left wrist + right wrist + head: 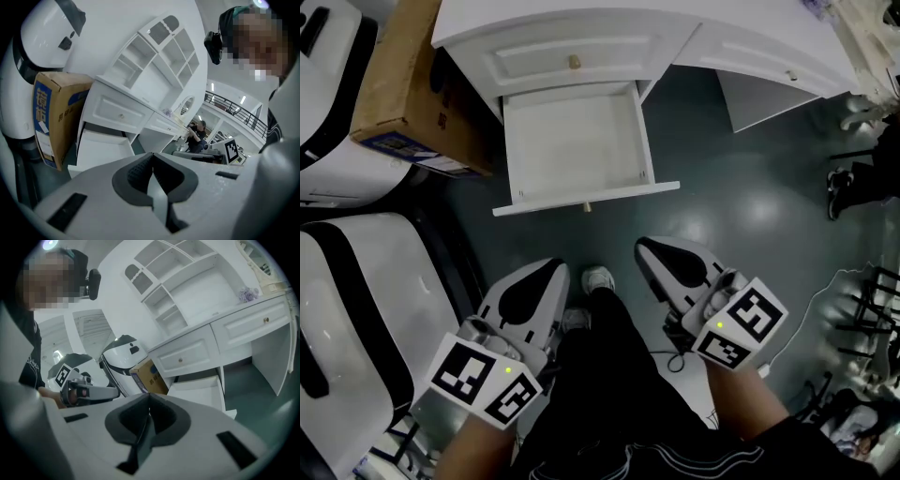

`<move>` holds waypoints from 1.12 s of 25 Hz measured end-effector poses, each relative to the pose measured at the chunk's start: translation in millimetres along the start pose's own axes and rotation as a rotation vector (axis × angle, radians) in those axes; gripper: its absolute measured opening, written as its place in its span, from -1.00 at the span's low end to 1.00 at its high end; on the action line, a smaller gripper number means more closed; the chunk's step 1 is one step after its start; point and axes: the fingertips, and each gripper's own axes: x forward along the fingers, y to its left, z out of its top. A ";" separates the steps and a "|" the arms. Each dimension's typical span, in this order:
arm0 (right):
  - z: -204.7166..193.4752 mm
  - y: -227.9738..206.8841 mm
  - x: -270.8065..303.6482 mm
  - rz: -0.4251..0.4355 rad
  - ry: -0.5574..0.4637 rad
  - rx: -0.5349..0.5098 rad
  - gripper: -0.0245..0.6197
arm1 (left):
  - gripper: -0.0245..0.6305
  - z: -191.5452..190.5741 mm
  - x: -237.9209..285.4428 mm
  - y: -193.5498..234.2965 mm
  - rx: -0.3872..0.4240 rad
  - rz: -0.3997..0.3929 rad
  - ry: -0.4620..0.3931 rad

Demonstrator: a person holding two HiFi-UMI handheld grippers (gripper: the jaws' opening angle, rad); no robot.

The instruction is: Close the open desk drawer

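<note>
Two grippers, each with its jaws brought fully together, dark pad against dark pad, gripping nothing.

Item 1: left gripper (pixel 151 158). White shell, black pads meeting along one seam. In the head view it sits lower left, tip pointing up the frame toward the desk. Marker cube (pixel 483 380) at its rear, with a hand under it at the bottom edge.

Item 2: right gripper (pixel 148 405). Same build, pads touching. In the head view it sits right of centre, tip angled to the upper left. Marker cube (pixel 739 326) behind it.

Item 3: person's legs (pixel 609 394), dark trousers, between the two grippers; one pale shoe (pixel 598 278) on the floor near both tips.

Item 4: drawer (pixel 574 150), white, pulled well out from under the desk, upper centre of the head view. Its front panel faces the person and carries a small knob (pixel 587 205). Both gripper tips are well apart from it, with dark floor (pixel 750 206) between.

Item 5: desk (pixel 581 23), white, across the top of the frame. Directly above the open drawer is a shut drawer with a brass knob (pixel 574 62).

Item 6: shelf unit (pixel 173 282), white, standing on the desk top.

Item 7: cardboard box (pixel 398 84), brown, just beside the desk on the upper left.

Item 8: white machine casing with black trim (pixel 356 300), filling the left edge.
</note>
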 end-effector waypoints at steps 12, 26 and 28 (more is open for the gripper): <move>-84.3 -66.1 54.5 -0.080 0.106 -0.029 -0.90 | -0.91 -68.1 43.6 65.0 -0.096 0.068 0.048; -115.8 -124.3 81.8 -0.211 0.160 -0.216 -0.90 | -0.91 -96.2 71.4 84.2 -0.110 0.084 0.090; -118.2 -131.5 83.5 -0.229 0.166 -0.221 -0.90 | -0.91 -99.2 73.9 86.2 -0.110 0.086 0.093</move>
